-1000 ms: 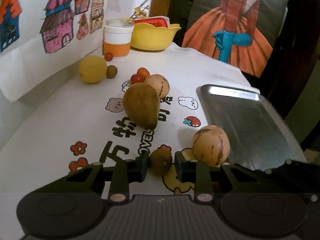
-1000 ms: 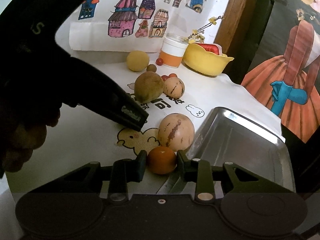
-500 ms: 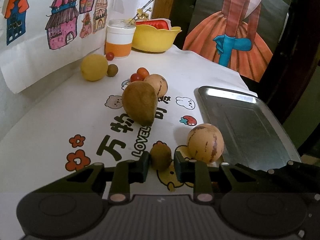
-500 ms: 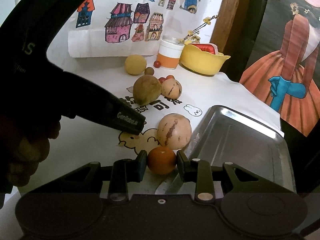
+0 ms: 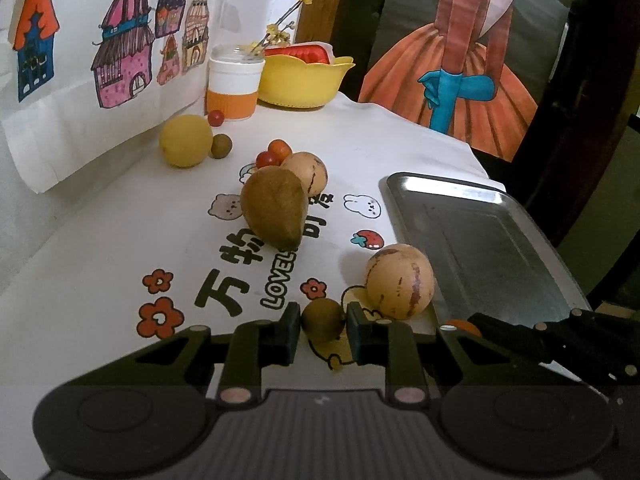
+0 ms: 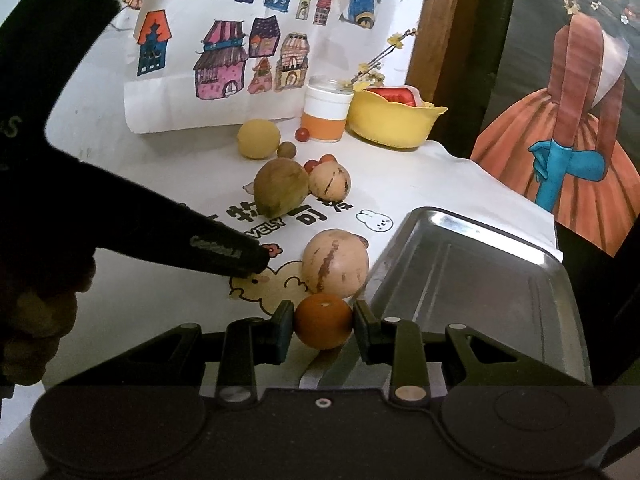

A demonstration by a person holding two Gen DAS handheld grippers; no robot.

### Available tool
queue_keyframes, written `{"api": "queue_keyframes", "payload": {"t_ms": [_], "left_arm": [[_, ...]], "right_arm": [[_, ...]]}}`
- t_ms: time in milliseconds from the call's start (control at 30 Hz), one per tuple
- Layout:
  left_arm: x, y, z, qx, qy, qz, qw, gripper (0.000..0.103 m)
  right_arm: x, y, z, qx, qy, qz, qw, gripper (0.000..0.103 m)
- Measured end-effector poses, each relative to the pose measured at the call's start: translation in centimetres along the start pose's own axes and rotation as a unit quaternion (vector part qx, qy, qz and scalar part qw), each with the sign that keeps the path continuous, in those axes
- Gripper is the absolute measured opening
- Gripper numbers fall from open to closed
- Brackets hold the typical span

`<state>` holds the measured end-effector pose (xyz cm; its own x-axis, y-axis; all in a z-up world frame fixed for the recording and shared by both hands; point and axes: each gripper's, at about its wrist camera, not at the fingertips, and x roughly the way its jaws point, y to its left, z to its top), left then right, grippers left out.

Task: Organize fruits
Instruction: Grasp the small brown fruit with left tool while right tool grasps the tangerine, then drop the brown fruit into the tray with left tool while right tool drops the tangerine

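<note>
- Fruits lie scattered on the tabletop (image 5: 100, 248) ahead of both sets of jaws.
- Left gripper (image 5: 323, 322): jaws clamped on a small brown kiwi-like fruit (image 5: 322, 319).
- Striped tan melon (image 5: 400, 280) sits just ahead of the jaws, to their right, beside the empty metal tray (image 5: 480, 236).
- Right gripper (image 6: 323, 322): jaws clamped on a small orange (image 6: 323, 321) at the tray's (image 6: 472, 280) near-left corner, with the striped melon (image 6: 335, 263) just beyond.

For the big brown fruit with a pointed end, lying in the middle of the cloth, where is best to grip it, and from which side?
Probably grip the big brown fruit across its widest part, near the rounded end, coming from above. It lies on its side and tapers toward its point, where fingers may slide off. A striped round fruit sits very close behind it, so place the fingers left and right, not front and back.
</note>
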<state>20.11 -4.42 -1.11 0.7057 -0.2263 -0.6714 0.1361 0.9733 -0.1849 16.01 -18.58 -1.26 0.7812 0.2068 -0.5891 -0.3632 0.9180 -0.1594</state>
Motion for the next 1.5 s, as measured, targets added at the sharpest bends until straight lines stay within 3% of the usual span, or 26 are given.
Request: {"api": "queue_keyframes", "payload": {"t_ms": [533, 833, 1167, 1500], "left_arm": [[-1.4, -1.5, 0.8, 0.012, -0.009, -0.012, 0.9998, 0.027], [-1.4, -3.4, 2.8, 0.028, -0.021, -0.03, 0.999, 0.027], [0.8, -6.5, 6.6, 0.039, -0.047, -0.059, 0.9964, 0.027], [6.2, -8.5, 9.4, 0.041, -0.036, -0.077, 0.9956, 0.027]], "right_arm": [[-0.9, -1.5, 0.3, 0.02, -0.013, -0.008, 1.0, 0.034], [-1.3, -5.1, 1.0, 0.06, -0.023, -0.026, 0.998, 0.034], [-0.3, -11.4, 1.8, 0.085, -0.03, -0.068, 0.994, 0.034], [2.7, -16.7, 3.1, 0.14, -0.03, -0.056, 0.988, 0.034]]}}
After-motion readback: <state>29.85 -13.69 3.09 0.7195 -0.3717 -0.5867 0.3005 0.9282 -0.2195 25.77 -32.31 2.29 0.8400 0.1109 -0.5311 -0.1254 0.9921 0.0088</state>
